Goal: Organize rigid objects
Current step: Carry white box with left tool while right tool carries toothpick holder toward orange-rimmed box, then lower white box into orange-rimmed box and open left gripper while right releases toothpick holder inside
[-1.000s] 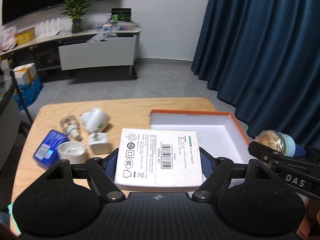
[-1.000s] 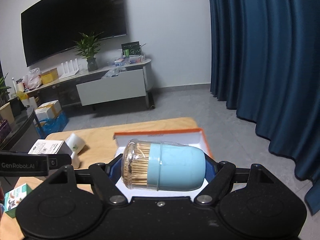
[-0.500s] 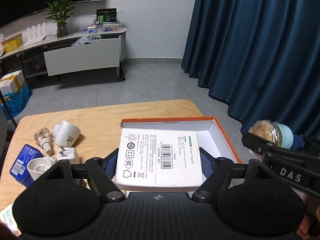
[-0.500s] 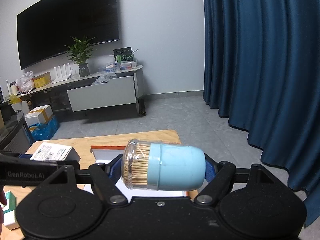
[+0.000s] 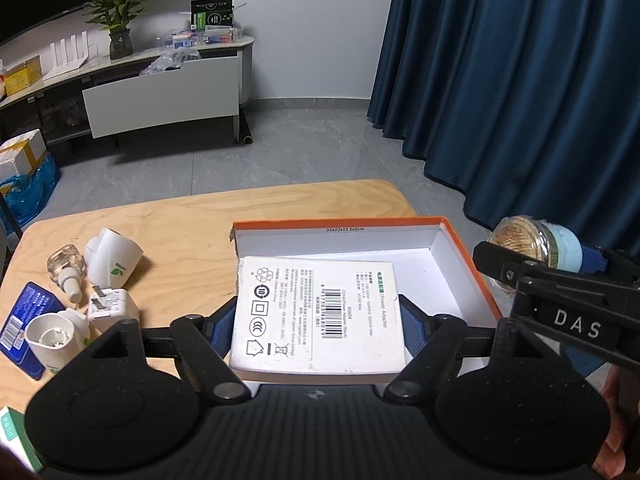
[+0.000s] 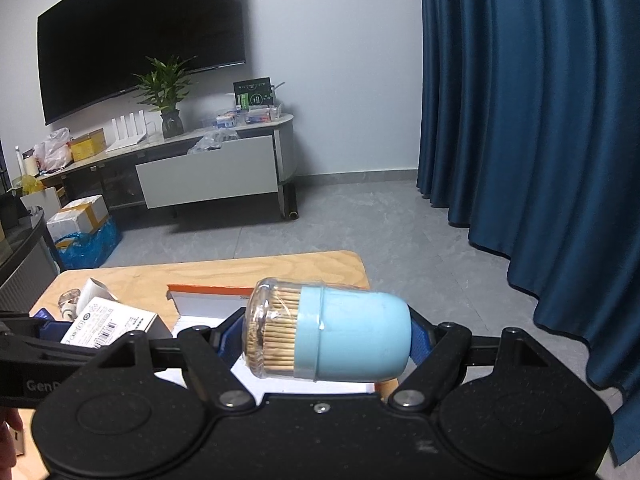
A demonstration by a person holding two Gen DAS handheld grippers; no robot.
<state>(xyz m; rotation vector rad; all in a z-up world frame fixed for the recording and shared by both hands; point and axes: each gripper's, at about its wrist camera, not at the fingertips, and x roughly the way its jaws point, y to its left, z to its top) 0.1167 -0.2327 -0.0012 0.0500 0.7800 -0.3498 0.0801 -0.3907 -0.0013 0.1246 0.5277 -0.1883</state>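
Observation:
My left gripper (image 5: 318, 320) is shut on a white power adapter box (image 5: 316, 312) and holds it flat over the near left part of the orange-rimmed white tray box (image 5: 460, 252). My right gripper (image 6: 326, 340) is shut on a toothpick jar (image 6: 328, 340) with a light blue cap, held on its side above the tray's right side. The jar also shows in the left wrist view (image 5: 536, 246), right of the tray. The adapter box shows in the right wrist view (image 6: 108, 322) at the left.
On the wooden table (image 5: 180, 220) left of the tray lie a white cup with a green leaf (image 5: 114, 266), a clear small bottle (image 5: 68, 270), a white plug (image 5: 110, 306), a white round container (image 5: 52, 338) and a blue packet (image 5: 20, 322). A blue curtain (image 5: 520, 80) hangs at the right.
Both grippers have moved right with their loads. The adapter box went from above the table by the tray to over the tray. The jar rose higher.

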